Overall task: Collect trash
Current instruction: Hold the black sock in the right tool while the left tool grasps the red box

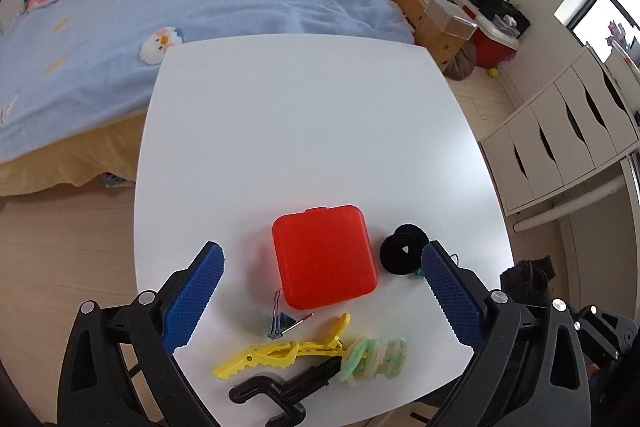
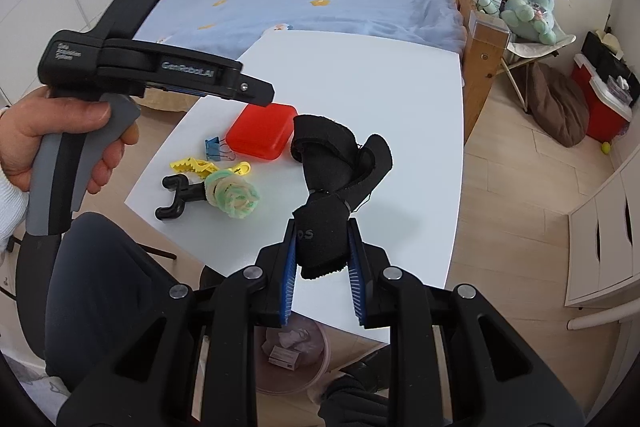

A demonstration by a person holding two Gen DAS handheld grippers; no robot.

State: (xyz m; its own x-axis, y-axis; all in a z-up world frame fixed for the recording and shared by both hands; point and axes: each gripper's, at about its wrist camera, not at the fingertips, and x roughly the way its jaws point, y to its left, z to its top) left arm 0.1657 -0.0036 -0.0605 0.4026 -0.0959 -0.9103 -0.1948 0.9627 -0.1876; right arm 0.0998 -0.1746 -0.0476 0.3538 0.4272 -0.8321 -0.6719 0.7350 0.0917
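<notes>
My left gripper (image 1: 323, 253) is open, its blue pads wide apart above the near end of the white table (image 1: 304, 131). Below and between the pads lies a red square box (image 1: 324, 255), with a black scrunchie (image 1: 402, 254) just right of it. Nearer to me lie a blue binder clip (image 1: 282, 325), a yellow hair clip (image 1: 280, 351), a green-and-cream scrunchie (image 1: 374, 357) and a black hook-shaped piece (image 1: 276, 389). My right gripper (image 2: 322, 231) is shut on a crumpled black fabric piece (image 2: 340, 171), held in the air over the table's near edge.
A pink bin (image 2: 296, 351) holding crumpled paper and a small box stands on the floor under the table's near edge. A hand (image 2: 48, 139) grips the left tool's handle. A bed with a blue cover (image 1: 200, 7) lies beyond the table, and white drawers (image 1: 568, 131) stand to the right.
</notes>
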